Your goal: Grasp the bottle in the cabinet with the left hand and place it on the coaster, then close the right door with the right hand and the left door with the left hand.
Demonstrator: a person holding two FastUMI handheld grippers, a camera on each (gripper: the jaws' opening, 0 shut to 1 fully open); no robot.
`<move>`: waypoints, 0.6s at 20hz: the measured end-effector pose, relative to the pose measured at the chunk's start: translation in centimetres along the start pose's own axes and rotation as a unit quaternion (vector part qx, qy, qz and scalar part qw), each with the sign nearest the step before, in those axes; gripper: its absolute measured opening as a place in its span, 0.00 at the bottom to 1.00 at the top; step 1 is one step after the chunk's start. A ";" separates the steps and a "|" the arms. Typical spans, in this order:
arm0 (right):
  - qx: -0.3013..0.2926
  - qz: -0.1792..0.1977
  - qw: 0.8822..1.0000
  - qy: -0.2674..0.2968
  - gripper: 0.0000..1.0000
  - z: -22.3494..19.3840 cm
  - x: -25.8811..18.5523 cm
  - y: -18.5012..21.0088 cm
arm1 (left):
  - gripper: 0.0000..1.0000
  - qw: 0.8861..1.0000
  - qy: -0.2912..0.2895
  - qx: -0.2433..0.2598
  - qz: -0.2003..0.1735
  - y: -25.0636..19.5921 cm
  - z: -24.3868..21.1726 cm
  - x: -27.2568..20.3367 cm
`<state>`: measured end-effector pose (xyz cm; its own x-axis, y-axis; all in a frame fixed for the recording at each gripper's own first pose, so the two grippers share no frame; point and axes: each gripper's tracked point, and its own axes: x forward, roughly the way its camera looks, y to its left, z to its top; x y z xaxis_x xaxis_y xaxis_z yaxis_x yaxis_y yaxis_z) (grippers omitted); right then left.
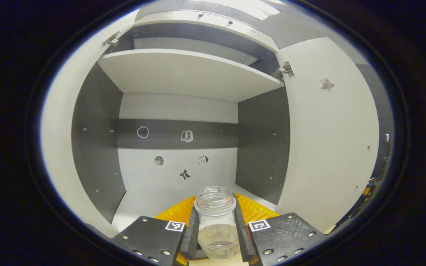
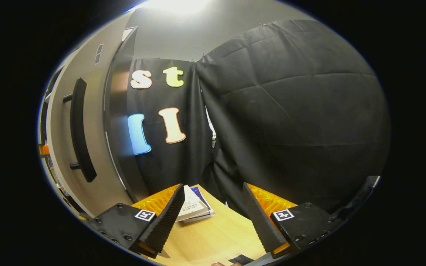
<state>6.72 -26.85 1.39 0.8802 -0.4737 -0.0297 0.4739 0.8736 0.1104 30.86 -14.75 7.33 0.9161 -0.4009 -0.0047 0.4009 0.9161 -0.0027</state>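
Bottle [image 1: 216,221] clear, uncapped, upright, clamped between both fingers of my left hand-held gripper [image 1: 216,234], in front of open cabinet [image 1: 176,147]. Shelf [image 1: 187,72] above, right door [image 1: 327,140] swung open. My right hand-held gripper [image 2: 213,218] with fingers apart, gripping nothing, over desk [image 2: 216,236]; booklets [image 2: 192,208] beyond, handle [image 2: 81,129] at left.

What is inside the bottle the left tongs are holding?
The bottle is clear and lidless; its upper part looks empty, with a pale cloudy patch lower down that could be contents or a label. The left tongs press its sides, hiding them.
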 end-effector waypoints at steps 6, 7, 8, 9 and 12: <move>0.013 -0.003 1.000 -0.002 0.98 0.7 -2.1 0.4 | 0.45 0.999 0.017 -0.032 -0.040 -2.0 -7.7 -3.5; 0.015 -0.005 1.000 0.001 1.00 0.6 -2.4 0.4 | 0.50 0.998 0.020 -0.032 -0.045 -2.5 -9.3 -3.9; 0.014 -0.006 1.000 0.004 0.99 0.4 -2.7 0.3 | 0.47 0.998 0.021 -0.032 -0.051 -3.2 -10.8 -4.4; 0.011 -0.008 1.000 0.005 0.99 0.5 -3.0 0.3 | 0.47 0.998 0.021 -0.034 -0.057 -4.0 -12.3 -4.7; -0.007 -0.007 1.000 0.015 0.99 0.5 -4.3 0.1 | 0.44 0.996 0.028 -0.041 -0.071 -6.1 -17.7 -5.2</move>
<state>2.94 -24.81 2.06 0.8742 -0.4818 -0.0602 0.4856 0.8690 0.0955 23.51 -18.28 -10.34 0.8472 -0.5284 -0.0545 0.5230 0.8477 -0.0893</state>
